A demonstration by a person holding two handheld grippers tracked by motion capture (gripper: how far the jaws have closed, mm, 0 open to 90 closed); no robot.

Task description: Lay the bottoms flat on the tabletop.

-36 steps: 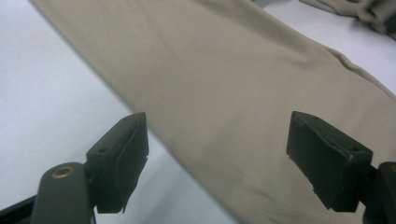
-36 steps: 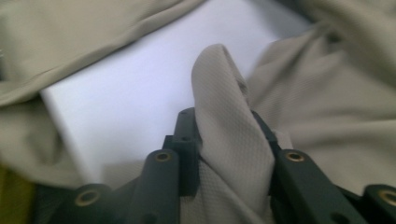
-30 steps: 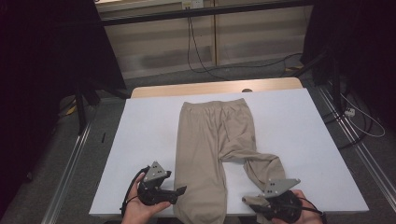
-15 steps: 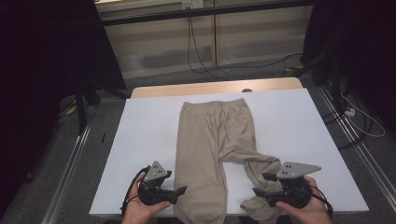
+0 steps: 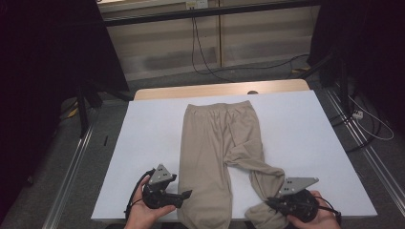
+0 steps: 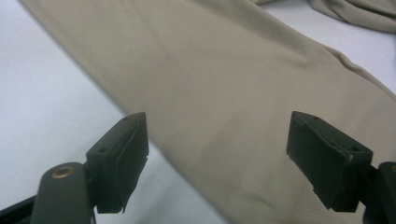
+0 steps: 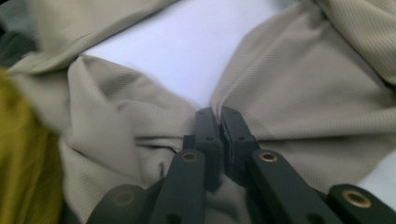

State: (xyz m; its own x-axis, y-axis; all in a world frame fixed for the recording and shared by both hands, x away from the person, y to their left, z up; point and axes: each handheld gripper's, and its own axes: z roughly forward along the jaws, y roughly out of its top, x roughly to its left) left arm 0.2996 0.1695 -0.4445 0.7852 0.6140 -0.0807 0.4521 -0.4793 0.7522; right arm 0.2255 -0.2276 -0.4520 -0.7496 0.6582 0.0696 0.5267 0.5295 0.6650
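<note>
**Right gripper pinches a trouser leg at the near table edge**

A pair of beige trousers (image 5: pixel 217 157) lies flat on the white table (image 5: pixel 153 138), waistband toward the far edge and legs running toward the person. The leg on the left of the trousers lies straight; the other leg bends outward below the crotch and ends in a bunched heap at the near edge of the table.

The right gripper (image 5: pixel 271 202) sits on that heap, held in the person's right hand (image 5: pixel 313 217). Its jaws have just been closing, and in the right gripper view they stand pressed together with a fold of the trousers (image 7: pixel 116 112) caught between them, the cloth puckering toward the tips of the right gripper (image 7: pixel 218 114).

The left gripper (image 5: pixel 187 194), in the left hand (image 5: pixel 143 212), rests just beside the outer edge of the straight leg. In the left gripper view its jaws stand wide apart over the trousers (image 6: pixel 224 93), with cloth below the gap and nothing gripped.
</note>
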